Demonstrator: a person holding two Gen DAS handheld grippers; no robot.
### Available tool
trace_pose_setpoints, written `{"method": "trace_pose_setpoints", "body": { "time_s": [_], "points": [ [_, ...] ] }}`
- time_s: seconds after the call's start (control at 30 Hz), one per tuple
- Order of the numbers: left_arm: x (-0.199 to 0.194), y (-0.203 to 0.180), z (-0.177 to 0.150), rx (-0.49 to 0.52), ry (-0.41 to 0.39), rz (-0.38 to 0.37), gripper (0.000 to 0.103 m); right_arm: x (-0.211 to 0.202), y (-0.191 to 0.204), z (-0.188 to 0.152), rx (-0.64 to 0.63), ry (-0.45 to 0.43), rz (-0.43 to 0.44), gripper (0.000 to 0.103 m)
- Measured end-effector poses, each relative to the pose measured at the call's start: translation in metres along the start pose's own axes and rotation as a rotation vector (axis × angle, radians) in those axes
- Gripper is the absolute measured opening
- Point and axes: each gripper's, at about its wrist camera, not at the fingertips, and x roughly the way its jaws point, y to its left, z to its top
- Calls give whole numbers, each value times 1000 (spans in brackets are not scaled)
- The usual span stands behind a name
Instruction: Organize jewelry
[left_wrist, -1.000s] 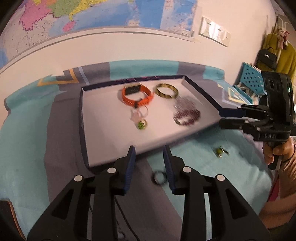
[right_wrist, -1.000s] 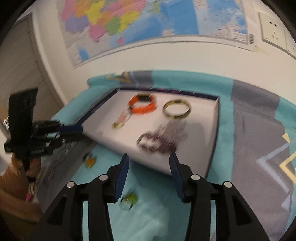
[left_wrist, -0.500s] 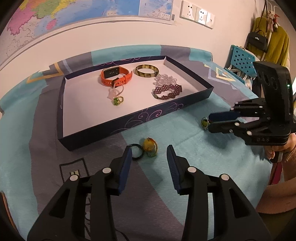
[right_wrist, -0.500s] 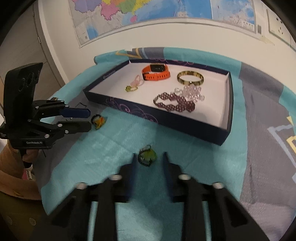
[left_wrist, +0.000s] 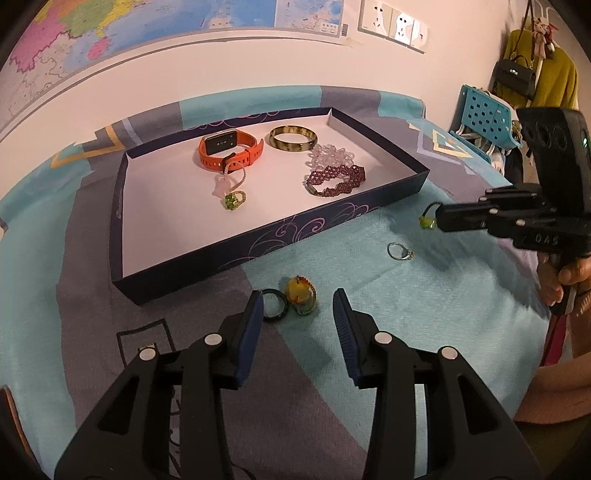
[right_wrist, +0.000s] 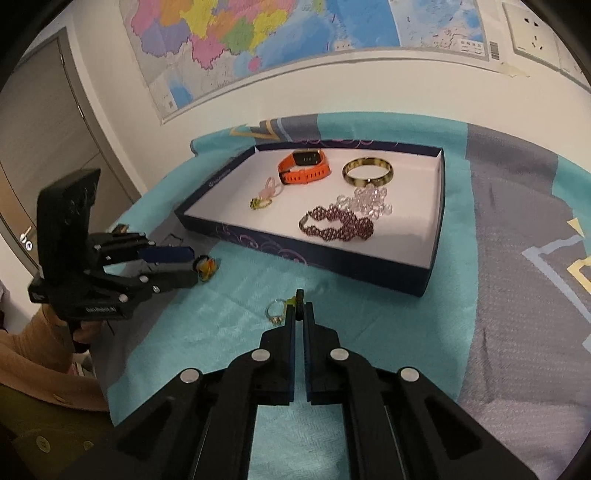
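Observation:
A dark blue tray (left_wrist: 388, 201) (right_wrist: 332, 258) holds an orange watch (left_wrist: 231, 149), a bangle (left_wrist: 293, 137), a clear bead bracelet, a purple bead bracelet (left_wrist: 336, 180) and a green ring (left_wrist: 233, 200). My left gripper (left_wrist: 297, 314) is open just above an amber ring (left_wrist: 301, 290) and a black ring (left_wrist: 274, 305) on the cloth. My right gripper (right_wrist: 300, 314) (left_wrist: 434, 218) is shut on a green-stone ring (left_wrist: 426, 220) (right_wrist: 297, 297), held above the cloth. A silver ring (left_wrist: 399, 252) (right_wrist: 275, 312) lies below it.
A teal and grey patterned cloth (left_wrist: 424, 314) covers the table. A wall with a map stands behind. A blue chair (left_wrist: 484, 114) and hanging bags are at the far right. A small clip (left_wrist: 147, 347) lies at the left on the cloth.
My right gripper closed on the green-stone ring and lifted it off the cloth. My left gripper moved a little closer to the amber and black rings.

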Motion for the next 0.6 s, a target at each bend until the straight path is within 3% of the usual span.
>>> {"method": "trace_pose_setpoints", "body": {
  "time_s": [0.13, 0.27, 0.53, 0.6],
  "points": [
    [6, -3, 4, 11, 10, 2, 36, 0, 0, 3, 1, -8, 4, 3],
    [13, -7, 8, 24, 23, -2, 26, 3, -1, 2, 8, -4, 8, 3],
    [21, -6, 12, 39, 45, 16, 25, 6, 0, 4, 10, -5, 15, 3],
    [21, -8, 13, 49, 48, 24, 20, 6, 1, 4, 8, -5, 16, 3]
  ]
}}
